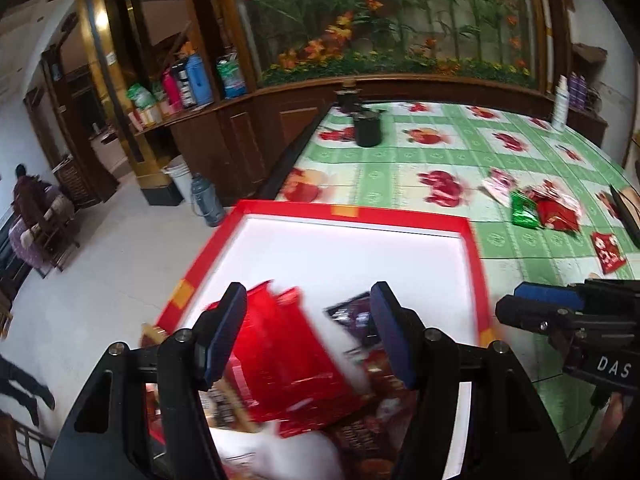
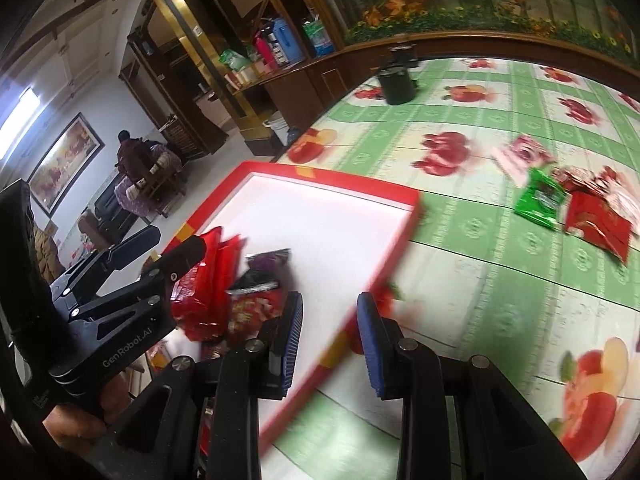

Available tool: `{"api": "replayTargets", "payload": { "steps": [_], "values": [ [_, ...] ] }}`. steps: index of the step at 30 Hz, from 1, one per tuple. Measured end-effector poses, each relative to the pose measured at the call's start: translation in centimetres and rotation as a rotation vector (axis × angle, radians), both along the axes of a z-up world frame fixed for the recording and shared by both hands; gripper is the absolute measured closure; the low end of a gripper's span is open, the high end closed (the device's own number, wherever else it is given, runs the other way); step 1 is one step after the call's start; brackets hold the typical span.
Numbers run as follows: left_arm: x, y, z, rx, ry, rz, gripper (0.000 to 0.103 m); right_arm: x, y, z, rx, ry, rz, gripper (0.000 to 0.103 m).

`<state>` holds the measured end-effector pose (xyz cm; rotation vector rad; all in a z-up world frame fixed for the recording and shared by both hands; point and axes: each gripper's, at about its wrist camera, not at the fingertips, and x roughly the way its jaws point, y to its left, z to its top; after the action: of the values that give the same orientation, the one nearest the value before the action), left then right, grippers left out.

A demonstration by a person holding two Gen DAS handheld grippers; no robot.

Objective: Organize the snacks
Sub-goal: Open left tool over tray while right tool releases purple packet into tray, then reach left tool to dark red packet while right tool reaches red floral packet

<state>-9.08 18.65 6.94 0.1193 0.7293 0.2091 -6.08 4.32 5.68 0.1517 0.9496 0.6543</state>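
Observation:
A red-rimmed white tray (image 1: 352, 212) (image 2: 340, 178) lies at the table's near left corner. Red snack packets (image 1: 288, 360) (image 2: 204, 280) and a dark purple packet (image 1: 352, 316) (image 2: 266, 266) are piled in its near end. My left gripper (image 1: 310, 296) (image 2: 176, 244) hovers over that pile with its jaws wide apart, open. My right gripper (image 2: 331, 312) (image 1: 516, 308) hangs over the tray's right rim, open by a narrow gap with nothing pressed between its pads. Loose on the tablecloth to the right lie a green packet (image 1: 524, 212) (image 2: 540, 198), red packets (image 1: 558, 212) (image 2: 600, 220) and a pink one (image 1: 500, 186) (image 2: 522, 154).
A black cup (image 1: 368, 130) (image 2: 396, 86) stands at the table's far side, a white bottle (image 1: 560, 108) at the far right. A small red packet (image 1: 608, 254) lies near a dark flat object (image 1: 624, 212). The table's left edge drops to the floor, where a jug (image 1: 204, 200) stands. A person (image 1: 28, 196) sits far left.

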Motion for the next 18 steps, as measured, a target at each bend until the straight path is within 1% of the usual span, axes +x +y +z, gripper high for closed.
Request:
{"api": "replayTargets", "payload": {
  "steps": [4, 7, 8, 10, 11, 12, 13, 15, 16, 18],
  "values": [
    [1.7, -3.2, 0.0, -0.017, 0.038, -0.097, 0.040, 0.5, -4.4, -0.6, -0.015, 0.005, -0.080, 0.070],
    [3.2, -5.9, 0.1, -0.006, 0.054, -0.170, 0.040, 0.6, -8.3, -0.7, -0.046, -0.012, -0.158, 0.068],
    [4.0, -7.2, 0.1, -0.004, 0.062, -0.202, 0.040, 0.7, -9.7, -0.7, -0.051, -0.015, -0.184, 0.066],
    [5.1, -9.1, 0.0, -0.005, 0.082, -0.244, 0.040, 0.7, -13.1, -0.7, -0.054, -0.017, -0.253, 0.060],
    [5.6, -9.9, 0.0, -0.009, 0.092, -0.261, 0.040, 0.8, -14.4, -0.7, -0.057, -0.016, -0.280, 0.054],
    [6.0, -11.0, -0.1, -0.017, 0.102, -0.285, 0.040, 0.9, -16.1, -0.8, -0.064, -0.015, -0.319, 0.050],
    [6.6, -12.2, -0.1, -0.025, 0.108, -0.315, 0.040, 1.0, -17.3, -0.7, -0.073, -0.016, -0.349, 0.049],
    [7.4, -13.8, -0.2, -0.012, 0.115, -0.334, 0.031, 1.2, -19.7, -0.8, -0.100, -0.013, -0.407, 0.047],
    [8.0, -14.8, -0.3, -0.009, 0.122, -0.345, 0.029, 1.4, -20.8, -0.9, -0.107, -0.006, -0.429, 0.045],
    [8.8, -16.0, -0.5, -0.019, 0.133, -0.368, 0.029, 1.8, -22.5, -1.2, -0.106, 0.023, -0.462, 0.029]
  ]
}}
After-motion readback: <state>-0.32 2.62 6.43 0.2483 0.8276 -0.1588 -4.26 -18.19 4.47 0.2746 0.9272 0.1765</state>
